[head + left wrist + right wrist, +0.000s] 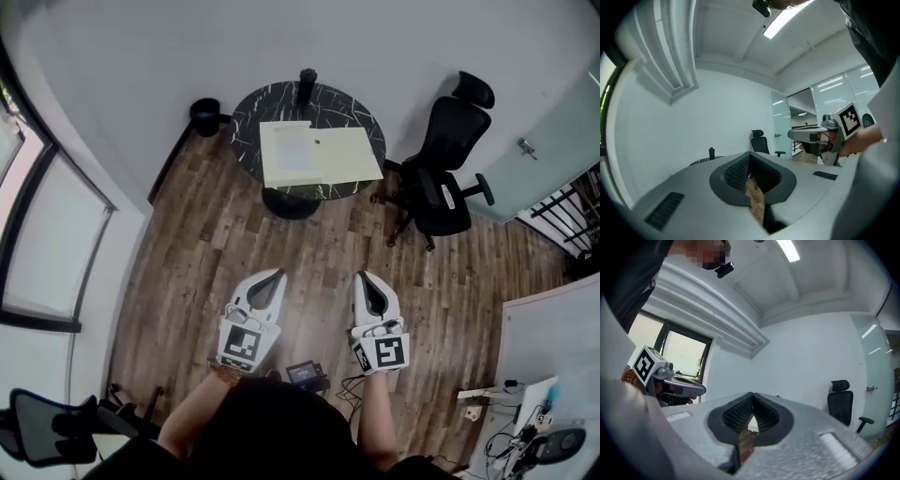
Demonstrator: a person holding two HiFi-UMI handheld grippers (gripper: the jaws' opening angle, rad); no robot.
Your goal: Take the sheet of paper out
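Two grippers, both pressed together, nothing pinched in either one. My left gripper (277,275) and right gripper (362,277) sit side by side in front of me, pointing level toward the desk (281,98). They're out over the wood floor (319,248) and well apart from the desk. In each gripper view the ribbed pads meet at the tip, and all that shows through the little gap behind them is floor.

The desk is the round black marbled one. On it lies a pale yellow folder (347,155), close to the near edge. The sheet of paper (296,155) looks like the whiter rectangle on the folder's left half. From up here I honestly can't tell if it's tucked inside or just lying on top.

Other stuff around:
- a small dark cylinder (307,84) standing at the far rim of the desk, apart from the folder
- a black office chair (445,173) just right of the desk
- a dark bin (206,114) on the floor to the desk's left, by the wall
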